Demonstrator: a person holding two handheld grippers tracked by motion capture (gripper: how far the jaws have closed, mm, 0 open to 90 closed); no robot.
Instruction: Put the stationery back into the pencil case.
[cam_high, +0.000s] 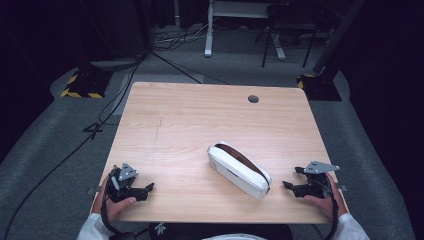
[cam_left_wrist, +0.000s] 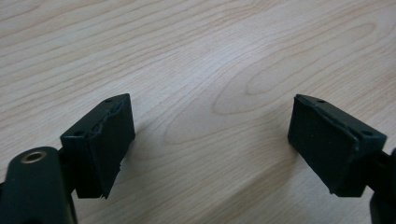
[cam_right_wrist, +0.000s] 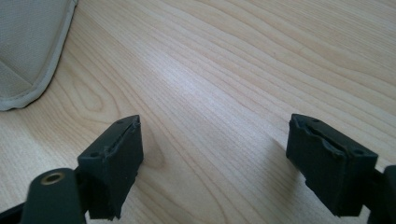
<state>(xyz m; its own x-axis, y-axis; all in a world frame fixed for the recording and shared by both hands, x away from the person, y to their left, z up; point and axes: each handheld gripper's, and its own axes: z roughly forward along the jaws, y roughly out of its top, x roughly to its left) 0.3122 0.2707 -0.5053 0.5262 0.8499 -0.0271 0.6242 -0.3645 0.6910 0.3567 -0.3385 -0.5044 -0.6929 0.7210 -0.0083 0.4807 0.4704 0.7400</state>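
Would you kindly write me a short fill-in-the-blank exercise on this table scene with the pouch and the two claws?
1. The white pouch lies on the wooden ____.
2. The pouch lies nearer to the ____ claw than to the other one.
3. The jaws of the left claw stand ____, with bare wood between them.
4. The round hole is near the table's ____ edge.

Missing words: table; right; open; far

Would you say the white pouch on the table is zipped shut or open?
Open, apparently: the white pouch lies on its side, and a dark gap shows along its far upper edge in the high view.
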